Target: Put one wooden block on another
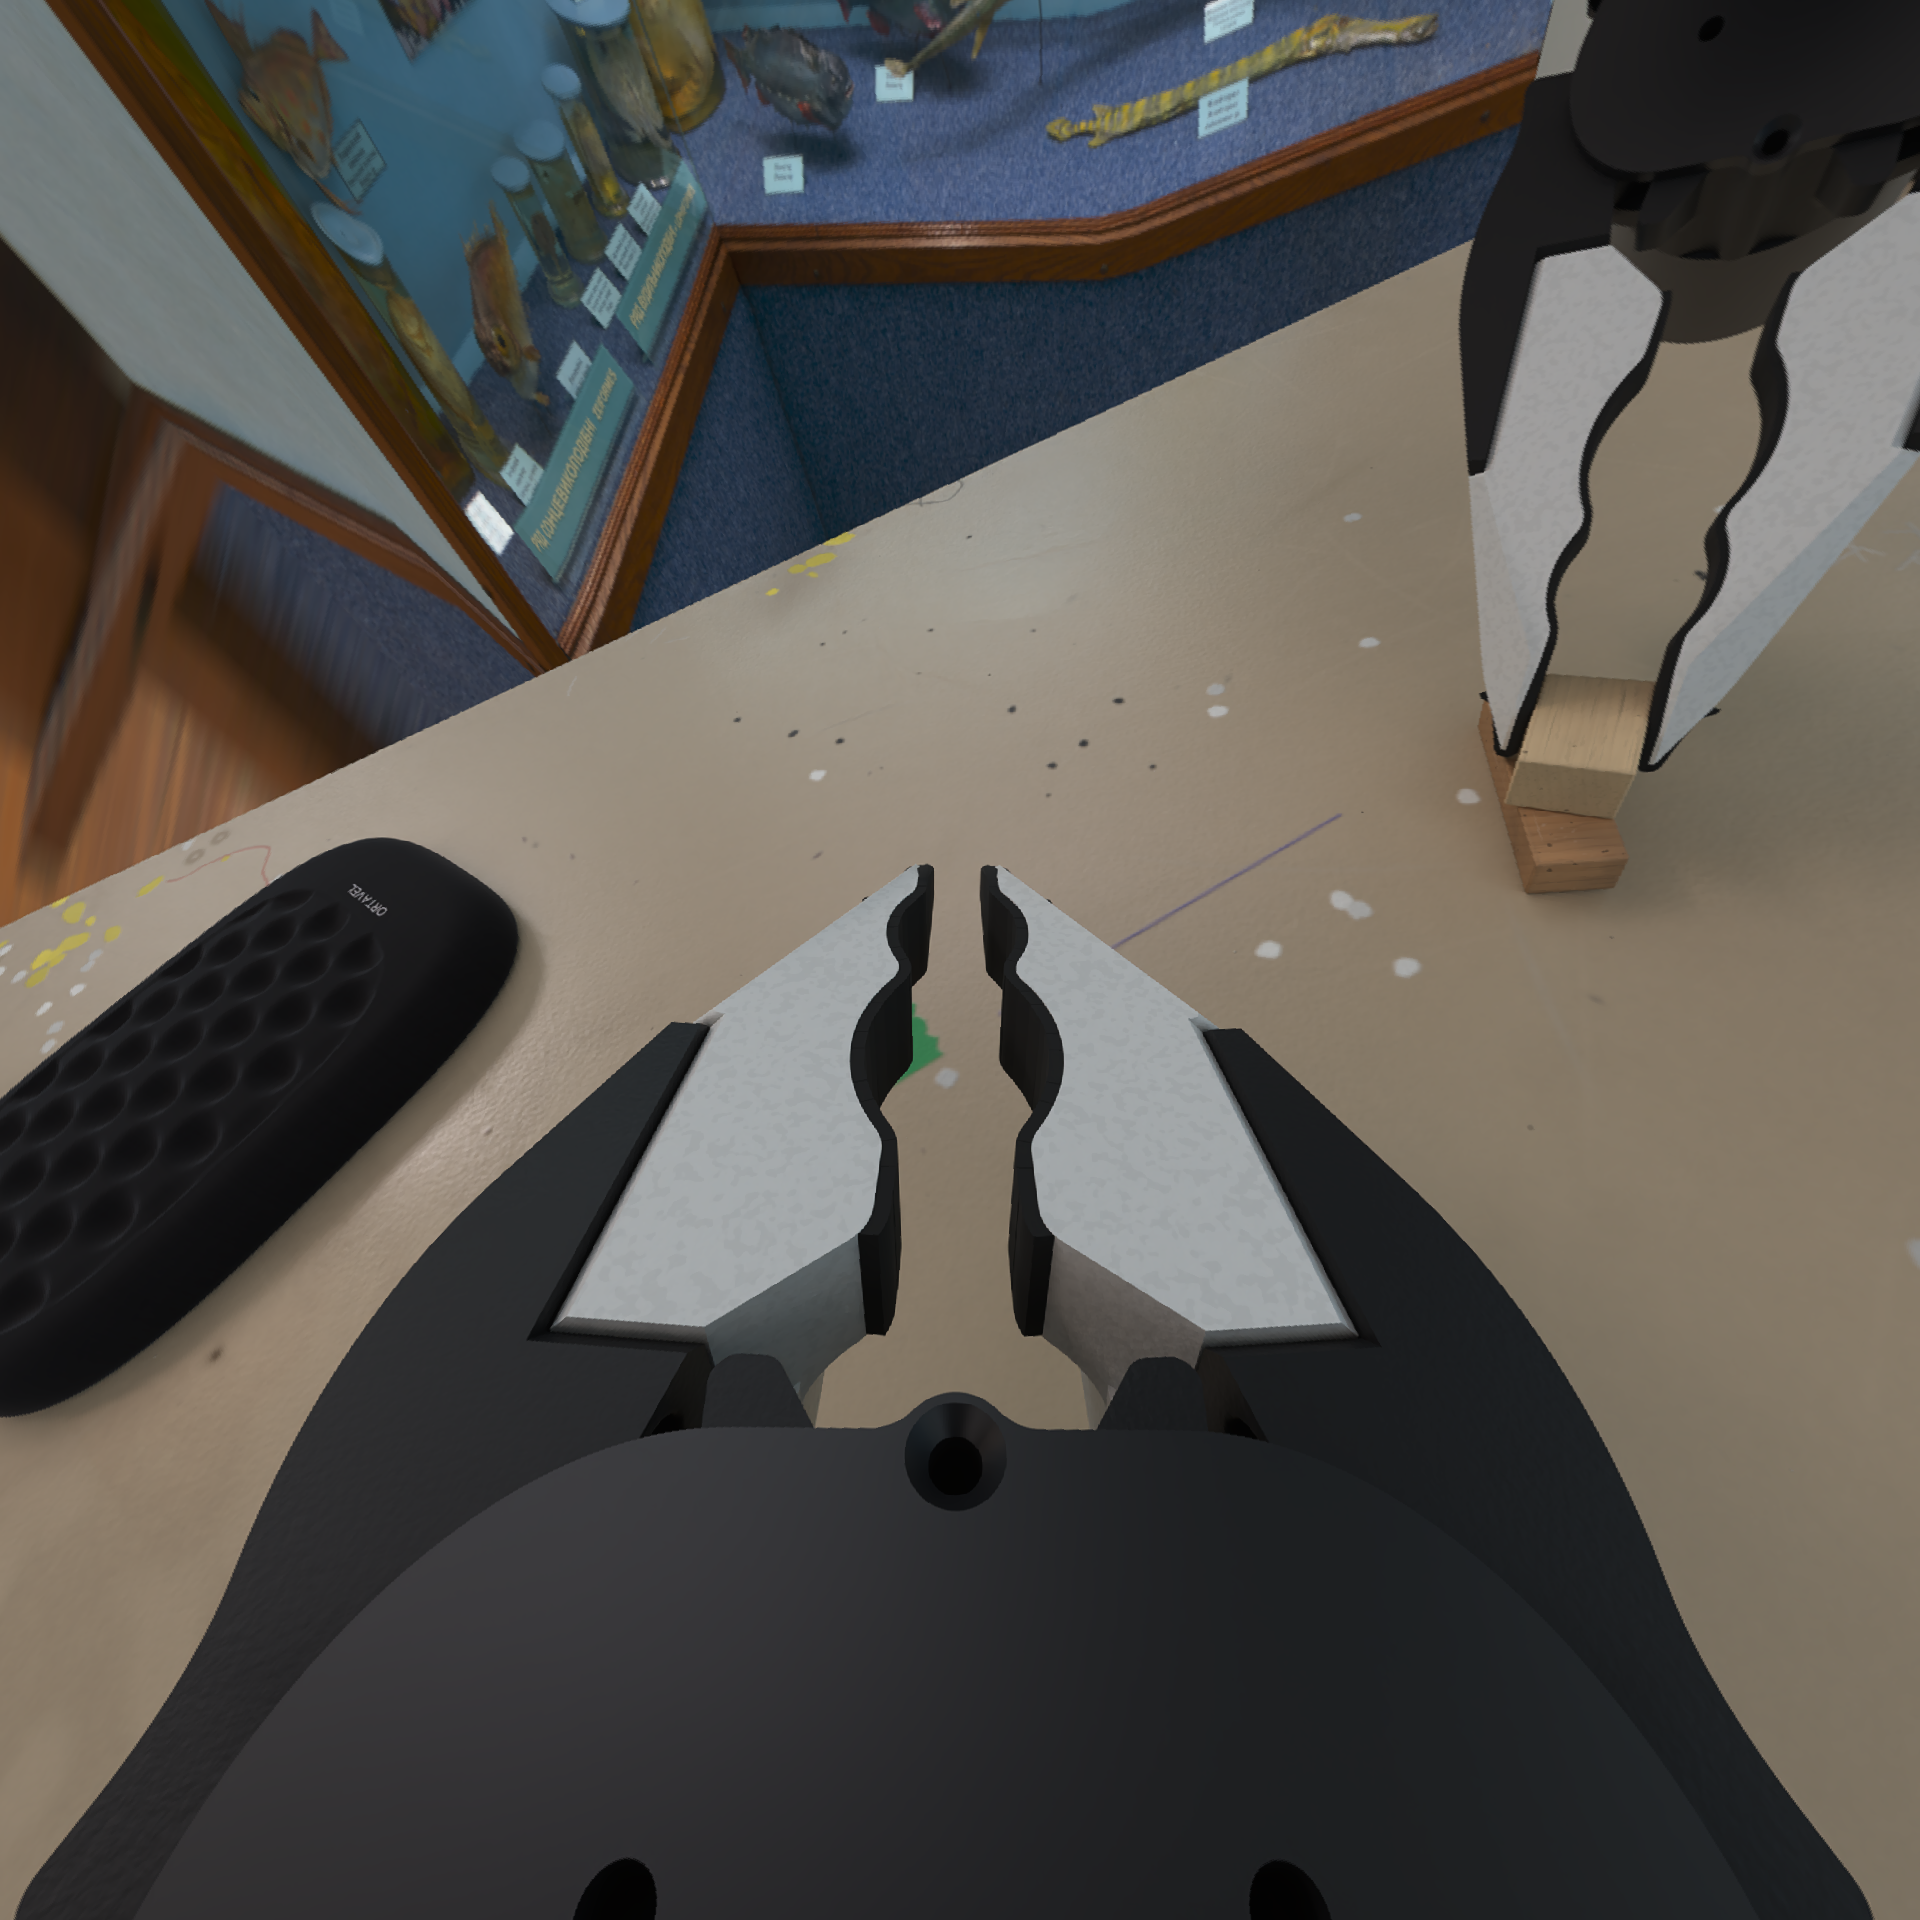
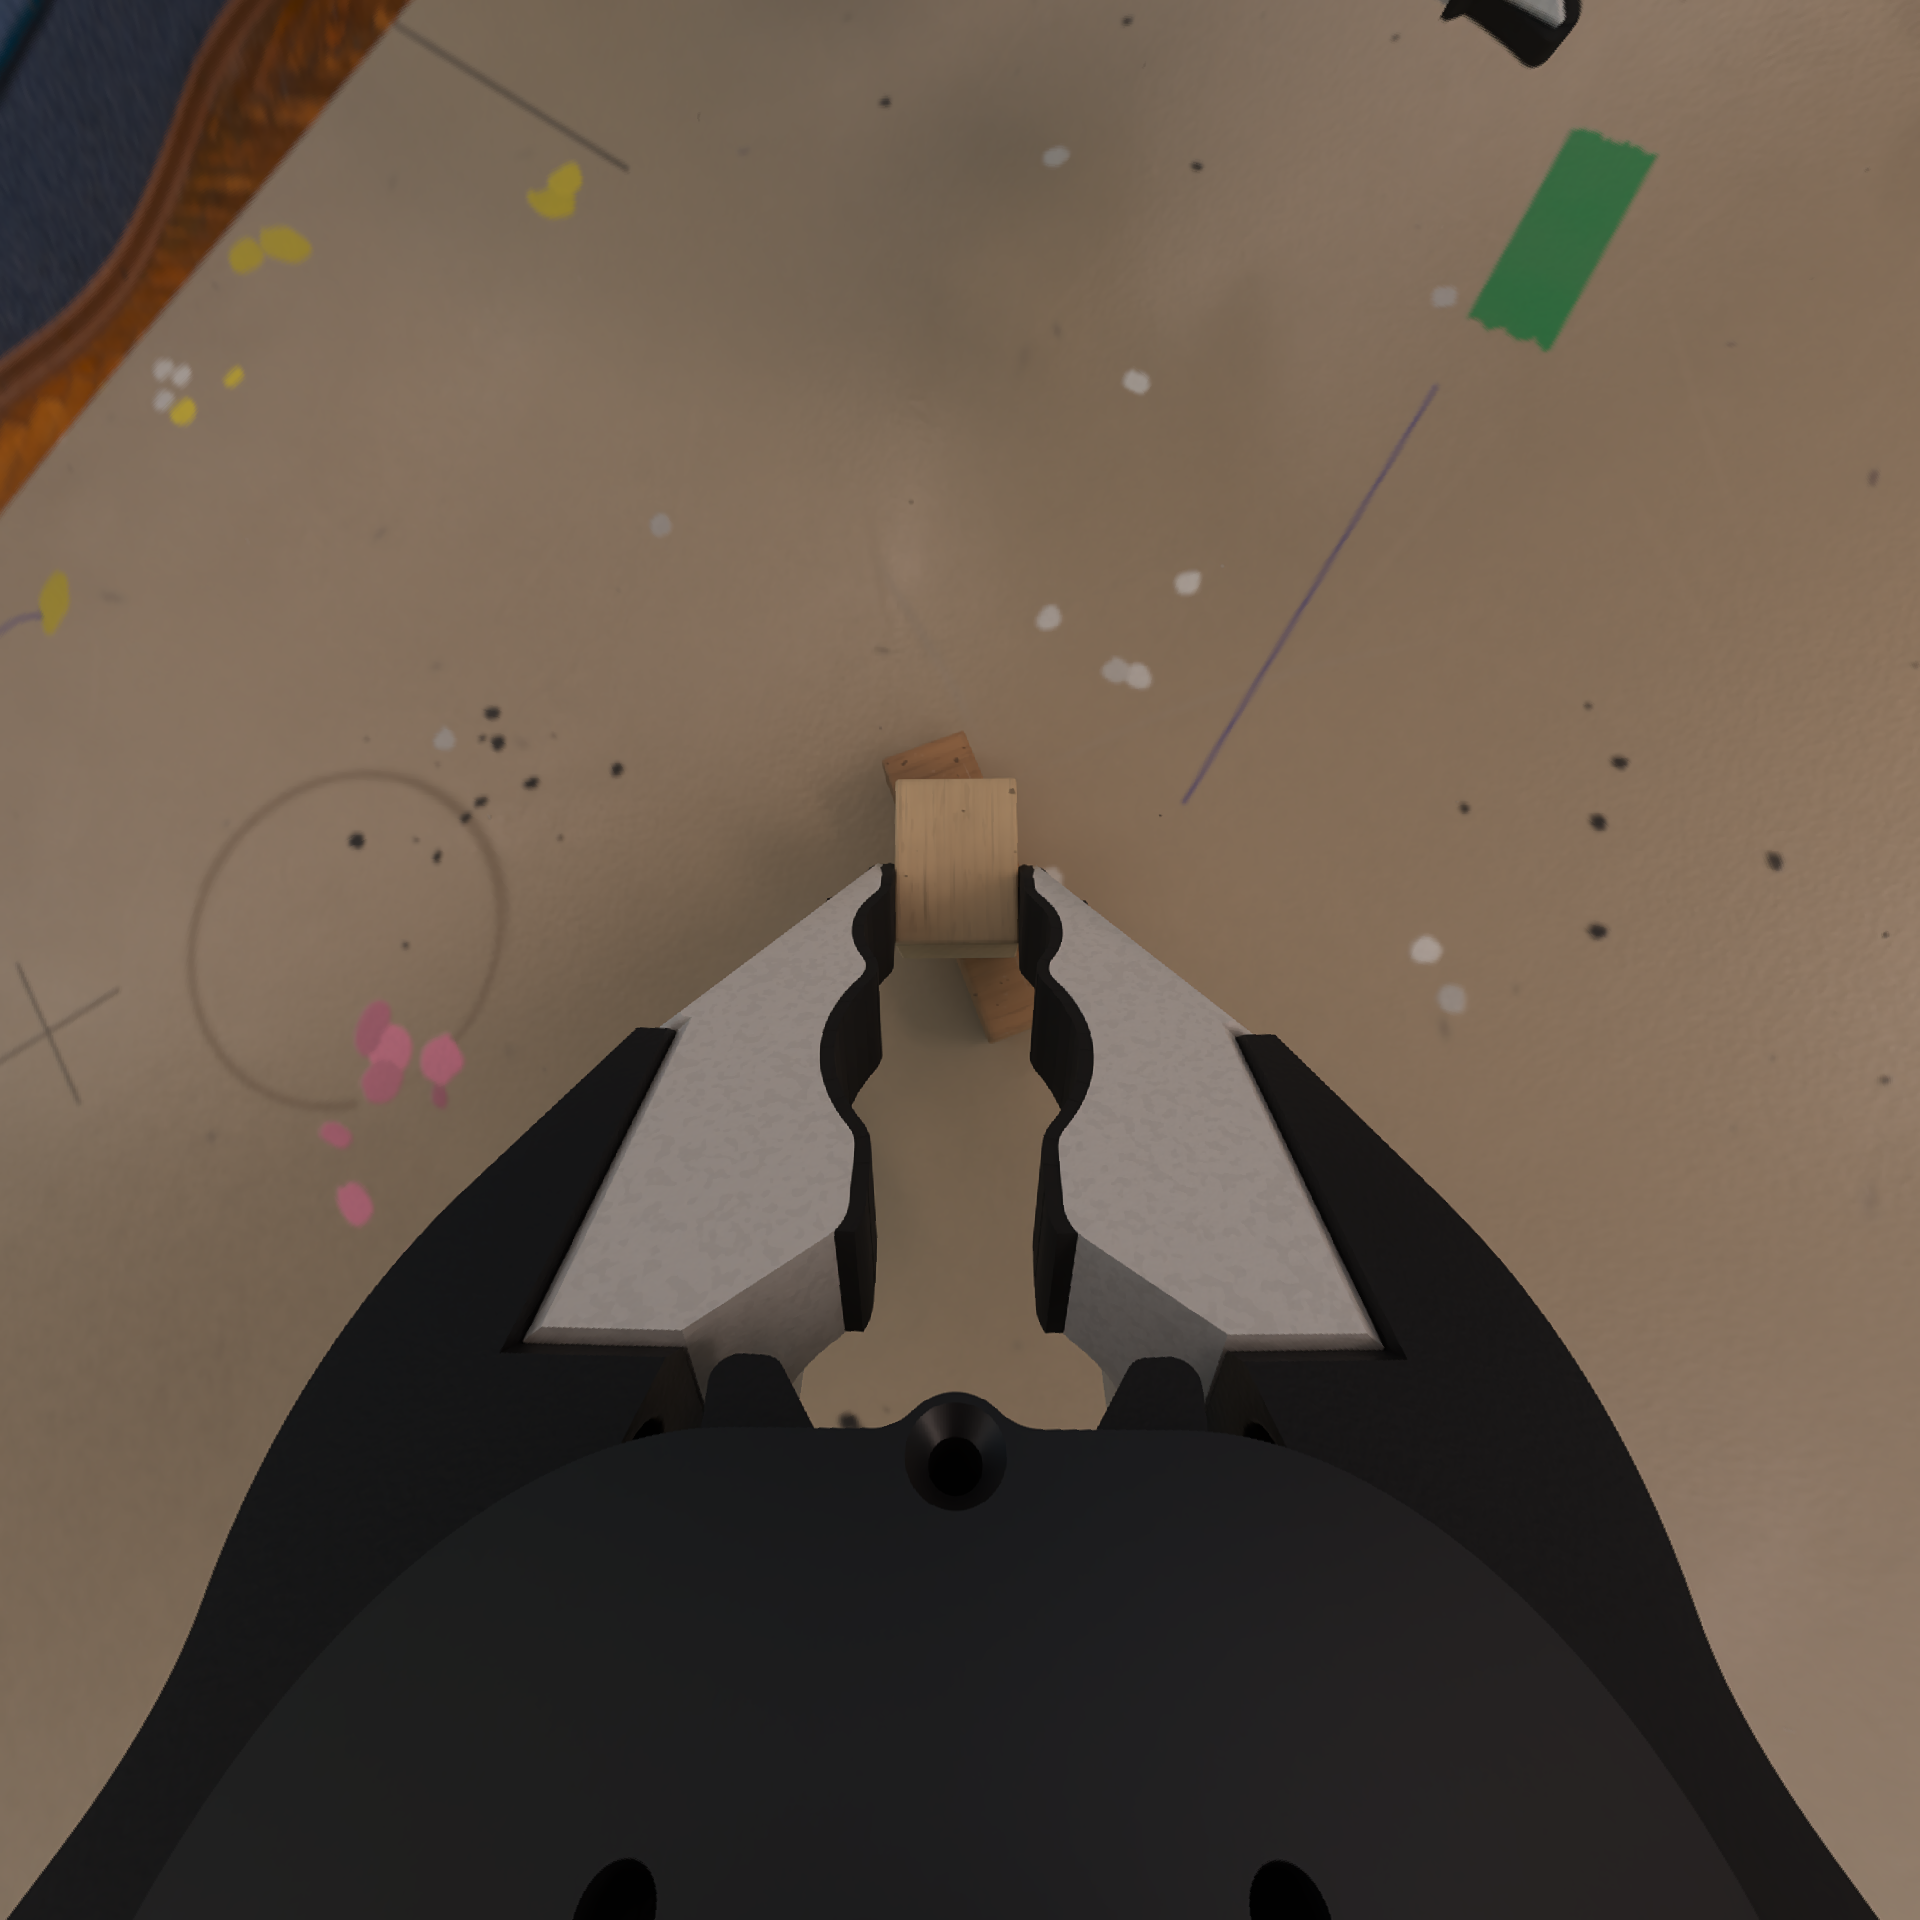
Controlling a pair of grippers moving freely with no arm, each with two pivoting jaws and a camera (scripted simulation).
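Observation:
A pale wooden block (image 2: 956,857) sits crosswise on top of a darker wooden block (image 2: 1000,1003) on the beige table (image 2: 727,468). My right gripper (image 2: 956,885) points down and is shut on the pale block, one fingertip on each side. In the left wrist view the same stack stands at the far right: the pale block (image 1: 1569,774) on the darker block (image 1: 1564,854), with the right gripper (image 1: 1581,758) over it. My left gripper (image 1: 956,883) hovers low over the table, its jaws nearly together with only a narrow gap, and it holds nothing.
A black wrist rest (image 1: 208,1101) lies on the table left of my left gripper. A strip of green tape (image 2: 1558,239) is stuck on the table beyond the stack. The table edge (image 1: 623,665) runs diagonally, with a wood-framed display case (image 1: 582,260) beyond it.

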